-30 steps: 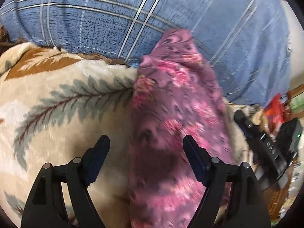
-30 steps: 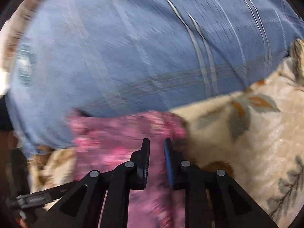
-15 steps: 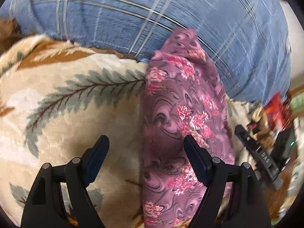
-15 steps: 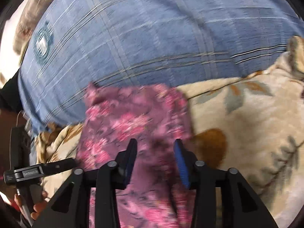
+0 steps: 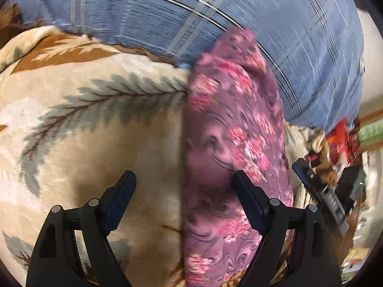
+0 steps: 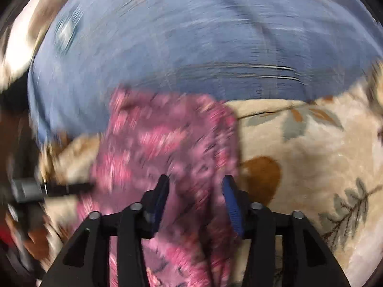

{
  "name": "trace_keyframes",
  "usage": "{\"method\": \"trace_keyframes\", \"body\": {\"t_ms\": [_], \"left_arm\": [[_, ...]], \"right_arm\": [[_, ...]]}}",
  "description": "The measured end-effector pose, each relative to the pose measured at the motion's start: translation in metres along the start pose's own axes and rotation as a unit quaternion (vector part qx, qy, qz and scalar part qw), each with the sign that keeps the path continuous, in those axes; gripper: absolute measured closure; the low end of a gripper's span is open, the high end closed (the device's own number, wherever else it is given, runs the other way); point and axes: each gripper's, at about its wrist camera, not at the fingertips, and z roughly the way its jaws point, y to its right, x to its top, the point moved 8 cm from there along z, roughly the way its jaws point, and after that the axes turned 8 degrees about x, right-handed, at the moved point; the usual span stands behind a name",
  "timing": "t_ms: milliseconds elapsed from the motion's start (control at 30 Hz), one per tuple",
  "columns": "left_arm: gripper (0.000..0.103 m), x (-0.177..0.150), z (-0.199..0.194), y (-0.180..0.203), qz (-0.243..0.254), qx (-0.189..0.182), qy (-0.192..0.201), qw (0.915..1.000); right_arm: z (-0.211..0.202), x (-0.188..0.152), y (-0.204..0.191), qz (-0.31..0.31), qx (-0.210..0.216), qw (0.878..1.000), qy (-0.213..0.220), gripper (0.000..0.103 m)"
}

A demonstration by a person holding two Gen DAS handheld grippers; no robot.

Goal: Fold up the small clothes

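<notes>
The purple floral garment lies on the leaf-print blanket, its far end against the blue plaid cushion. The left gripper has its jaws spread wide over the garment's edge; only this view shows red clutter beyond the garment. The right gripper, blurred, has its jaws opening, cloth loose between them.

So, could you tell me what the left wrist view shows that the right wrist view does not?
Only the left wrist view shows the red clutter at its right edge and the left gripper, wide open over the garment's left edge. Only the right wrist view shows the right gripper, its jaws opening with pink cloth between them, and a brown patch on the blanket. Both share the pink floral garment lying on the cream leaf-print blanket, with the blue plaid cushion behind.
</notes>
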Motion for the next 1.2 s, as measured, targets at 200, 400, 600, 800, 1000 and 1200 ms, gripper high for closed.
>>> {"method": "trace_keyframes", "body": {"t_ms": [200,400,600,800,1000,1200], "left_arm": [[0.019,0.005,0.008,0.006,-0.015,-0.016,0.002,0.9997],[0.019,0.006,0.022,0.034,0.049,0.043,0.006,0.9979],[0.019,0.005,0.019,0.037,0.015,-0.042,-0.020,0.9988],[0.016,-0.002,0.037,0.071,0.038,-0.049,-0.033,0.9975],[0.040,0.000,0.040,0.077,0.030,-0.001,-0.008,0.9995],[0.071,0.001,0.023,0.073,0.049,0.036,0.024,0.9979]], "right_arm": [[0.015,0.019,0.040,0.118,0.044,0.992,0.010,0.046],[0.051,0.023,0.021,0.023,-0.028,0.999,-0.028,0.059],[0.014,0.033,0.049,0.098,0.045,0.994,0.002,0.042],[0.038,0.010,0.018,0.028,0.124,0.991,-0.052,0.029],[0.053,0.007,-0.003,-0.041,0.066,0.995,-0.064,0.055],[0.033,0.011,-0.020,-0.060,0.045,0.997,-0.024,0.079]]}}
